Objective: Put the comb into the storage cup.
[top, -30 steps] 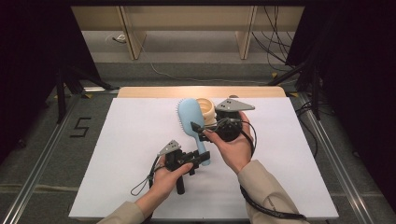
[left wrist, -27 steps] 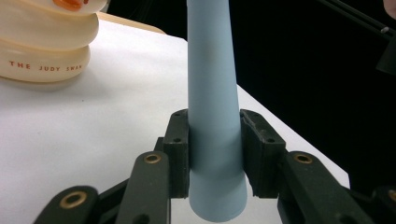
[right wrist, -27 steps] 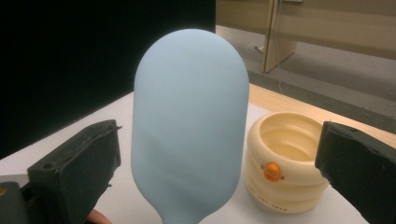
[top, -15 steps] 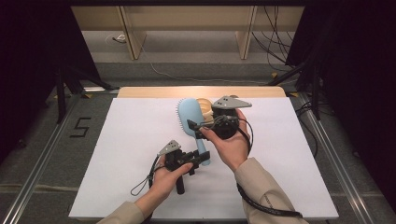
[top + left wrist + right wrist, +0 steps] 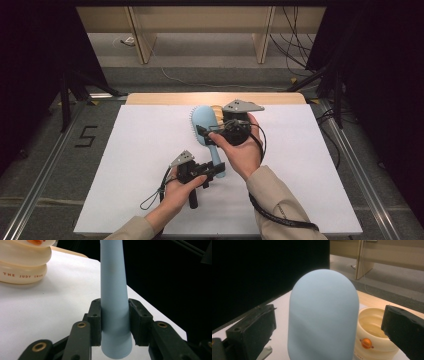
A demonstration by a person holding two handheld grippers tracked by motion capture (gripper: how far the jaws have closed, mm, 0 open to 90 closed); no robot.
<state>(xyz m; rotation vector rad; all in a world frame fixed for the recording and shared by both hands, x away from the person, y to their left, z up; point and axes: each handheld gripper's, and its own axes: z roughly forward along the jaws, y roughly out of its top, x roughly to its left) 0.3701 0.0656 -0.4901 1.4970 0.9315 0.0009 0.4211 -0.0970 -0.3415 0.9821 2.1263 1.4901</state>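
"THE JUDY SWAN" can be read in small red letters on the cream cup, and a black "5" is marked on the grey floor beside the table. The light-blue hairbrush is clamped by its handle between the pads of the left gripper, while its head is straddled by the spread jaws of the right gripper, whose pads are kept clear of it. The brush is seen above a white table with a wooden far edge, in a dark room with wooden furniture behind.

High view looks forward and down over the whole table. Both gripper views sit close, facing along their jaws; all share the blue hairbrush.
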